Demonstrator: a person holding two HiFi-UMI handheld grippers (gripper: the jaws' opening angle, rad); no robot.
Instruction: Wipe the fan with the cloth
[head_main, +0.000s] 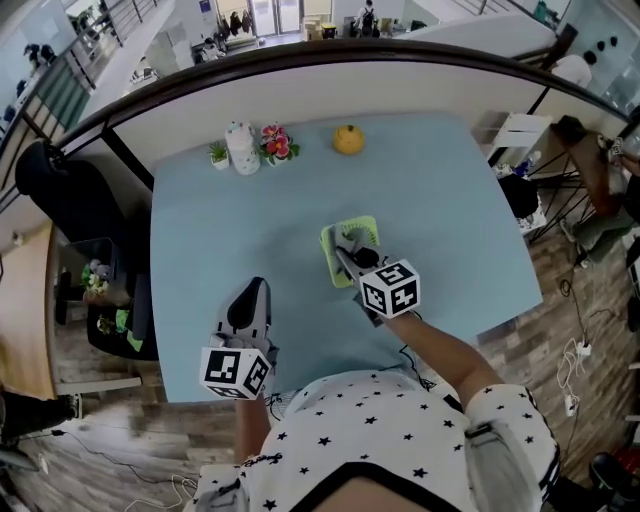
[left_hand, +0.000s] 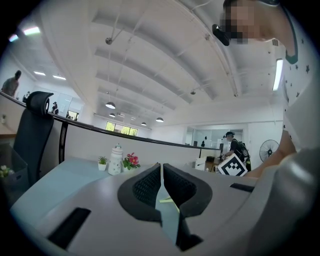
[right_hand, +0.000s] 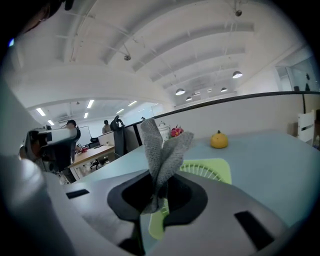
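A small lime-green fan (head_main: 354, 244) lies flat on the light blue table (head_main: 430, 190), its round grille facing up (right_hand: 206, 170). My right gripper (head_main: 348, 246) hovers over its near edge, shut on a grey knitted cloth (right_hand: 161, 150) that sticks up from between the jaws. The cloth (head_main: 353, 243) covers part of the fan in the head view. My left gripper (head_main: 250, 303) rests lower left of the fan, apart from it, jaws shut with nothing between them (left_hand: 161, 182).
At the table's far edge stand a tiny potted plant (head_main: 218, 154), a white bottle (head_main: 241, 148), pink flowers (head_main: 276, 143) and a yellow pumpkin-like ornament (head_main: 348, 139). A black office chair (head_main: 70, 200) sits left of the table. A low partition wall (head_main: 330, 85) runs behind it.
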